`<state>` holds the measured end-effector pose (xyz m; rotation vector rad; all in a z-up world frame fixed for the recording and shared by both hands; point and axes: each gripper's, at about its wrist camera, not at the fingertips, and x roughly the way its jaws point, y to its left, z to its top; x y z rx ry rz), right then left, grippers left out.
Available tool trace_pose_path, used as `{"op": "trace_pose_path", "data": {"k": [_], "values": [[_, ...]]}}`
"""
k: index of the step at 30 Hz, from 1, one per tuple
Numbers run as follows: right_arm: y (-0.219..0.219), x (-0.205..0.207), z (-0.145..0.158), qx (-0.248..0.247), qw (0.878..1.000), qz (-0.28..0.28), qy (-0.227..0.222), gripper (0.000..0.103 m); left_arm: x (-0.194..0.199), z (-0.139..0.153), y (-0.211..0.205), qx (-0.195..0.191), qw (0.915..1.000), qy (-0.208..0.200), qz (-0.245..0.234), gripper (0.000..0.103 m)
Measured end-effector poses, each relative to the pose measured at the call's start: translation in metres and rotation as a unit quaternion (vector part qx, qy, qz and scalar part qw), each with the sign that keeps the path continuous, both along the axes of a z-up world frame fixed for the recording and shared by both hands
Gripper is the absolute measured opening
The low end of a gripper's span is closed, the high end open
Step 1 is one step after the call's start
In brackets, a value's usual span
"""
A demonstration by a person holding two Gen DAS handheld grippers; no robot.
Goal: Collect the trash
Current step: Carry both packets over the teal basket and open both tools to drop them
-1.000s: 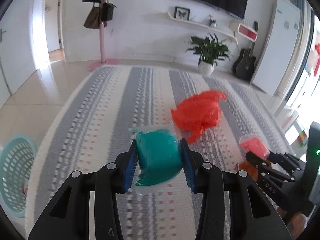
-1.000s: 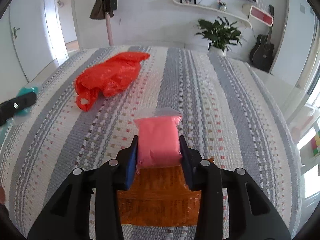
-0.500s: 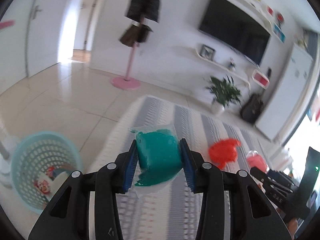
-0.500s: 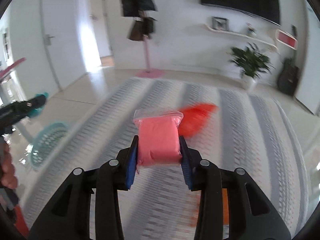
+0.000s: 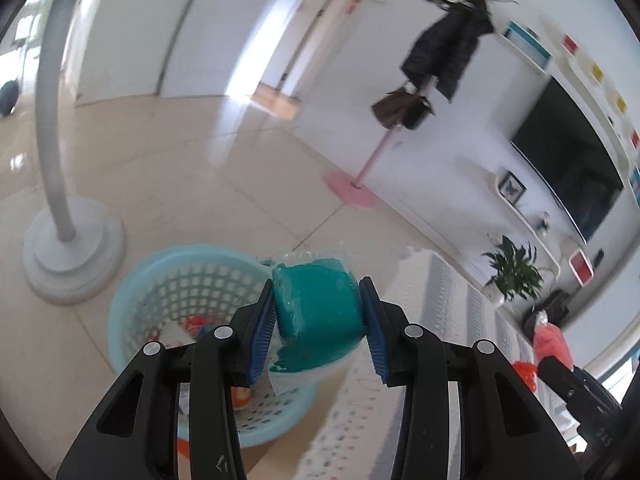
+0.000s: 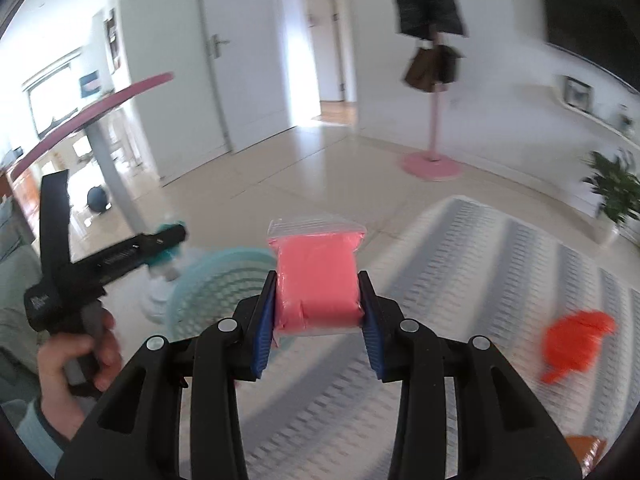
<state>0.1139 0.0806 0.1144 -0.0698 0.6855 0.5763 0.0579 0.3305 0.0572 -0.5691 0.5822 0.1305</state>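
Turquoise basket [image 5: 168, 280] holds wrappers [image 5: 196, 326], scraps.

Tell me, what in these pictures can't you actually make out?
- Basket contents, left wrist view: the left gripper and teal bag cover most.
- Basket's base, right wrist view: blurred, behind the pink bag in the right gripper.
- Orange bag on the rug: smeared by motion.
- Orange item, right wrist view: cut off by the edge.

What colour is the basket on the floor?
Light blue basket, seen best in the left wrist view.
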Motion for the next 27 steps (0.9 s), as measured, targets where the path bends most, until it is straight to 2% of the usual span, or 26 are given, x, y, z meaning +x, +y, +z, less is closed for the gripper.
{"op": "trace_pose_path", "data": {"k": [3,7,12,15,18,20,27], "values": [[0.039,0.009,-0.008,-0.008,1.0,0.024,0.017,0.035,0.005,-0.01,0.018,-0.013,0.9997,0.02,0.0,0.04],[0.08,0.019,-0.036,-0.03,0.998,0.037,0.051,0.035,0.015,-0.03,0.033,-0.032,0.998,0.055,-0.005,0.04],[0.101,0.031,-0.078,-0.028,0.992,0.039,0.115,0.035,0.022,-0.055,0.048,-0.045,0.9936,0.103,0.006,0.04],[0.113,0.035,-0.093,-0.023,0.989,0.038,0.144,0.036,0.026,-0.062,0.053,-0.038,0.9921,0.119,0.008,0.04],[0.125,0.037,-0.101,-0.026,0.987,0.043,0.155,0.037,0.03,-0.065,0.057,-0.028,0.9915,0.127,0.004,0.045],[0.129,0.034,-0.105,-0.027,0.985,0.049,0.162,0.045,0.03,-0.064,0.056,-0.023,0.9913,0.129,0.006,0.053],[0.126,0.027,-0.099,-0.019,0.985,0.055,0.164,0.045,0.024,-0.056,0.055,-0.029,0.993,0.113,0.016,0.056]]}}
